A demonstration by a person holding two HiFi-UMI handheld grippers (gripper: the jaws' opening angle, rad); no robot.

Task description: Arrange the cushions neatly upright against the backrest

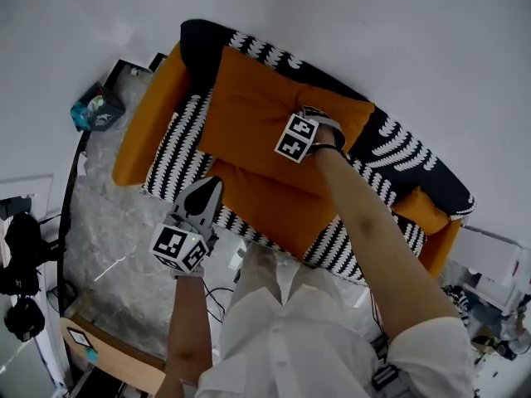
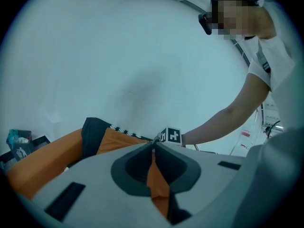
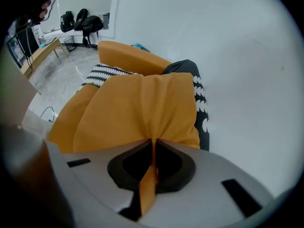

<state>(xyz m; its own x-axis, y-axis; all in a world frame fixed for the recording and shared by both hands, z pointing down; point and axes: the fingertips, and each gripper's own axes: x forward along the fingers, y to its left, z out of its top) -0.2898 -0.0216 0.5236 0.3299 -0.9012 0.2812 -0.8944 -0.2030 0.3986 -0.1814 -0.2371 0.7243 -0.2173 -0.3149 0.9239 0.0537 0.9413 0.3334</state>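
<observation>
While the right gripper (image 3: 153, 144) clamps one cushion (image 3: 137, 108) by the backrest (image 3: 202, 103) and the left gripper (image 2: 153, 148) nips a second cushion (image 1: 265, 201) farther out, neither stands upright yet.

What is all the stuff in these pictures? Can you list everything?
sofa: one, black-and-white pattern with orange arms, against the white wall
back cushion: one, orange, on the sofa near the backrest
front cushion: one, orange, on the seat's front edge
box: one, teal, by the sofa's left end
bags: at least two, black, at the far left
table: one, wooden, bottom left on the grey floor
left gripper: one, grey, shut on the front cushion's corner
right gripper: one, grey, shut on the back cushion's fabric
</observation>
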